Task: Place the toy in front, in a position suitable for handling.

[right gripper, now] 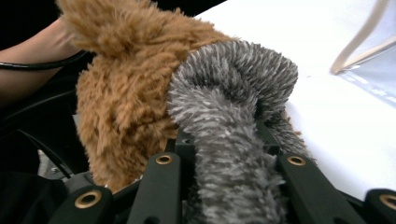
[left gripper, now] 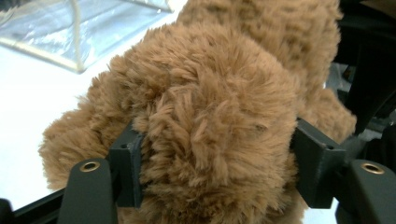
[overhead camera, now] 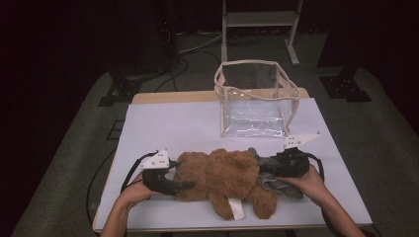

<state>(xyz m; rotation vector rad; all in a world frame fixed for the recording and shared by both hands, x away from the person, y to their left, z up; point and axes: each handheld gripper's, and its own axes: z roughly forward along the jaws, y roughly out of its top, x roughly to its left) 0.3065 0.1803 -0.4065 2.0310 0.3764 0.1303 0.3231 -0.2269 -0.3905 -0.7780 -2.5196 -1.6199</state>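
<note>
White tabletop (overhead camera: 163,123) lies open around bear (overhead camera: 222,177), left gripper (overhead camera: 185,185) and right gripper (overhead camera: 262,168) clamping it.

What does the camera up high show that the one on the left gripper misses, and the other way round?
High view alone: the whole clear bag standing open beyond the toy, both hands, and the right gripper with a grey fuzzy cloth. Left gripper view alone: its two black pads pressed into the fur, close up. Both share the brown plush toy, the white table and part of the bag.
</note>
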